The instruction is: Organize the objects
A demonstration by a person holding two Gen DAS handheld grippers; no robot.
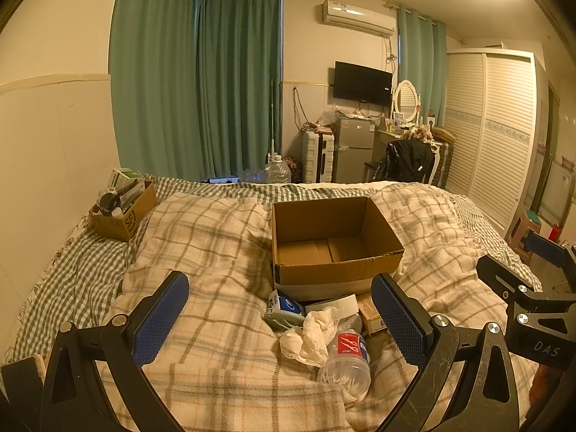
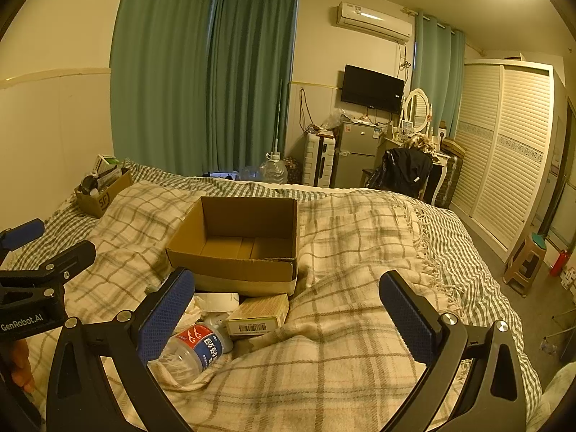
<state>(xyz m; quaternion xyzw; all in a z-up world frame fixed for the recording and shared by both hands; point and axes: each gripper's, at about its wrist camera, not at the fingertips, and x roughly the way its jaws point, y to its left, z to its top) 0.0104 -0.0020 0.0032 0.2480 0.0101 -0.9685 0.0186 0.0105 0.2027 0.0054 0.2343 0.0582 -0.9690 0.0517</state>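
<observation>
An open, empty cardboard box (image 1: 334, 241) sits on the plaid blanket in the left wrist view; it also shows in the right wrist view (image 2: 241, 241). In front of it lie a clear plastic bottle with a red-blue label (image 1: 347, 358) (image 2: 196, 351), a crumpled white cloth (image 1: 311, 334), a blue-white pouch (image 1: 284, 307) and a small yellow carton (image 2: 259, 315). My left gripper (image 1: 279, 320) is open and empty above this pile. My right gripper (image 2: 288, 318) is open and empty, just right of the pile.
A second cardboard box (image 1: 120, 212) full of items stands at the bed's far left by the wall. The plaid blanket (image 1: 201, 237) covers the bed. A wardrobe (image 2: 504, 151), a stool (image 2: 527, 264), a fridge and a chair stand beyond the bed.
</observation>
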